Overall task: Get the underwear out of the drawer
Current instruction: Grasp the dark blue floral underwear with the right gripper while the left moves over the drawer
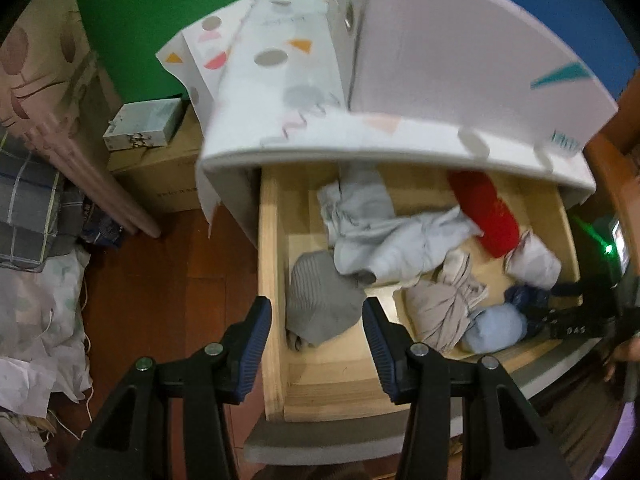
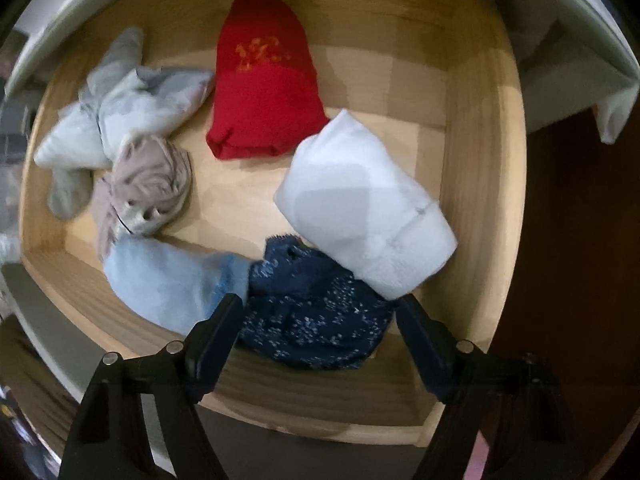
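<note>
The wooden drawer stands pulled out, with several garments in it. In the left wrist view my left gripper hangs open above the drawer's left end, over a grey ribbed garment, holding nothing. In the right wrist view my right gripper points down into the drawer. A dark blue speckled piece of underwear lies between its fingers, reaching both, and is not visibly squeezed. Around it lie a white folded piece, a red one, a light blue one, a beige one and a pale grey-blue one.
A patterned white cloth and a white box sit on the cabinet top, which overhangs the drawer's back. Left of the cabinet stands a cardboard box with a small carton on it, on a wooden floor. Bedding is piled far left.
</note>
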`<state>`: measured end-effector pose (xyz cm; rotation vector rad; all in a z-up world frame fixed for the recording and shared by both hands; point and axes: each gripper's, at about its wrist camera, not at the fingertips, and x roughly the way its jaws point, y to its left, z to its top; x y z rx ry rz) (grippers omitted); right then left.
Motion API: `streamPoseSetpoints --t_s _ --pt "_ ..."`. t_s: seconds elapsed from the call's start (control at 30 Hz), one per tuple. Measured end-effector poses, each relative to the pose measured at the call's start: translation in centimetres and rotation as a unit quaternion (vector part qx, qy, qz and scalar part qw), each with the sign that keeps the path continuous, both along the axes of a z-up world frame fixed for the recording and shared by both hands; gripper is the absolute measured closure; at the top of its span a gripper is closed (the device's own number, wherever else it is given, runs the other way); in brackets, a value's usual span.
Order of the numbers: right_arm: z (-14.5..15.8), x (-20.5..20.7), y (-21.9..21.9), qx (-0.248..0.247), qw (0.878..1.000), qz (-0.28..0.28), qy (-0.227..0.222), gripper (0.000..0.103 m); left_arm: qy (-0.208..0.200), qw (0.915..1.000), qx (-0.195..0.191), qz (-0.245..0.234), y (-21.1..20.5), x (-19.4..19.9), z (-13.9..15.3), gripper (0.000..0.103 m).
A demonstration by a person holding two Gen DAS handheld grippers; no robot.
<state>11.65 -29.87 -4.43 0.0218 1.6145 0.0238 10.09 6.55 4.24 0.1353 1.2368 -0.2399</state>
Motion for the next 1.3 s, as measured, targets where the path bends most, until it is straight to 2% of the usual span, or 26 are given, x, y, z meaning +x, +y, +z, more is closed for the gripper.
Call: streamPoseSetpoints --t_s 0.1,0.33,0.5,0.67,0.73,0.8,0.87,0.97,1.03,1.07,1.1,1.3 --pt "-0.6 0.2 0.1 -0.026 0.999 0.017 0.012 0.039 0.009 0.9999 0.003 -0.008 -0.7 -0.1 -1.5 0.055" --pt "-1.6 1.1 0.6 -0.040 0.998 0.022 0.033 0.040 0.038 0.9993 -0.001 -0.004 -1.2 0.6 -4.4 0.055" --pt "-2.2 1.7 0.6 -0.047 0.997 0.004 0.059 0.040 0.049 0.9988 -0.007 0.006 -1.0 1.1 -5.5 0.055" --pt "-3.0 2.2 0.6 -0.051 0.997 -0.004 0.058 0.040 0.051 0.9984 -0.011 0.019 -0.7 1.4 -6.2 0.055" --pt "-3.1 3.2 0.8 -0.057 0.997 0.002 0.051 0.045 0.052 0.9982 -0.012 0.025 -0.5 1.5 -6.5 0.055" --pt "-2.8 4.3 0.6 -0.041 0.998 0.000 0.040 0.075 0.053 0.9981 -0.014 0.028 -0.2 1.4 -6.7 0.055" --pt "-2.3 5.1 0.3 -0.035 0.999 -0.011 0.030 0.082 0.053 0.9980 -0.014 0.033 0.1 1.3 -6.8 0.055" --pt "-1.9 5.9 -0.1 -0.021 0.999 -0.011 0.038 0.076 0.054 0.9976 -0.023 0.037 0.3 1.2 -6.9 0.055" --pt "-1.6 5.9 -0.2 -0.028 0.999 -0.010 0.042 0.066 0.055 0.9973 -0.028 0.040 0.5 1.2 -7.0 0.055" --pt "-1.5 5.8 -0.1 -0.029 0.998 -0.011 0.047 0.051 0.056 0.9972 -0.030 0.040 0.6 1.2 -7.0 0.055" --pt "-1.6 5.5 -0.1 -0.028 0.998 -0.013 0.052 0.042 0.058 0.9970 -0.032 0.041 0.6 1.2 -7.1 0.055" --pt "-2.1 3.8 0.7 -0.053 0.996 0.006 0.072 0.042 0.069 0.9960 -0.036 0.044 0.3 1.5 -7.4 0.055"
